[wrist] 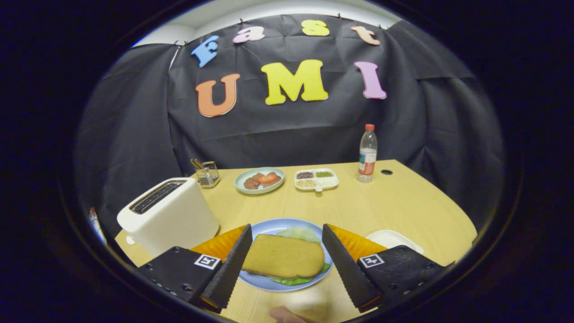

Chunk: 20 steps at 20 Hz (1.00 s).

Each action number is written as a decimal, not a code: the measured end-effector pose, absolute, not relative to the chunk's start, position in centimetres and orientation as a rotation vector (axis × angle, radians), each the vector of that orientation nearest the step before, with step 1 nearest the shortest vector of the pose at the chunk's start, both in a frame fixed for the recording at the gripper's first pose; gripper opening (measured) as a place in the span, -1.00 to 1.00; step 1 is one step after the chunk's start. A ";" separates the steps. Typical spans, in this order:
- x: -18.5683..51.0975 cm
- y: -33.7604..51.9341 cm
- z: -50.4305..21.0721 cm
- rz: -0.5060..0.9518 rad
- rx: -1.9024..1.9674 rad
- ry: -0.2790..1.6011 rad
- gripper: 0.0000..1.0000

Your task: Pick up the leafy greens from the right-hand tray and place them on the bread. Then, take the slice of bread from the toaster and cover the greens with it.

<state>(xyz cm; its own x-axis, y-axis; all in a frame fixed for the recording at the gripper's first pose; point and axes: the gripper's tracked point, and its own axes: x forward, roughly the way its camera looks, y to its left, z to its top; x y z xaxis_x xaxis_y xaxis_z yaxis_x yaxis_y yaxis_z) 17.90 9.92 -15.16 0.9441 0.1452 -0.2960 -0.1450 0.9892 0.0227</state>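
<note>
The tool (284,262) hangs above the near edge of the surface (381,202), its two fingers spread wide apart and gripping nothing. Between them, on the blue plate (269,225), lies the slice of bread (283,257): a flat, golden-brown slab with rounded corners and a matt, finely grained face. It rests level on the leafy greens (299,233), which show as pale green ruffled edges at the far side of the slice and again along its near right rim. Judged from this layout, both parts of the task appear complete: the greens are covered and the spread fingers suggest the slice has been let go.

The white toaster (168,215) stands to the left of the plate, its dark slot turned upward, so that a slice can be drawn out from above; no bread rises from the slot. A white tray (394,238), partly hidden behind the right finger, sits to the right of the plate, within short reach of it.

Farther back stand a wire holder (207,174), a pale plate of reddish food (260,180), a divided white dish (316,179) and a water bottle (367,154).
</note>
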 end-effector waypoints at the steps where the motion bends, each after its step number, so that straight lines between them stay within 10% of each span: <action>1: 16.6 9.6 -14.2 0.121 -0.007 0.272 0.92; 20: 0.6 7.2 0.8 0.023 -0.072 -0.025 0.92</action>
<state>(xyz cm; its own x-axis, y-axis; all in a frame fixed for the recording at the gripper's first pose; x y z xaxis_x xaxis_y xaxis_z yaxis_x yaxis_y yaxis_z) 0.58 7.19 0.81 0.9994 0.0240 0.0238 -0.0222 0.9971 -0.0721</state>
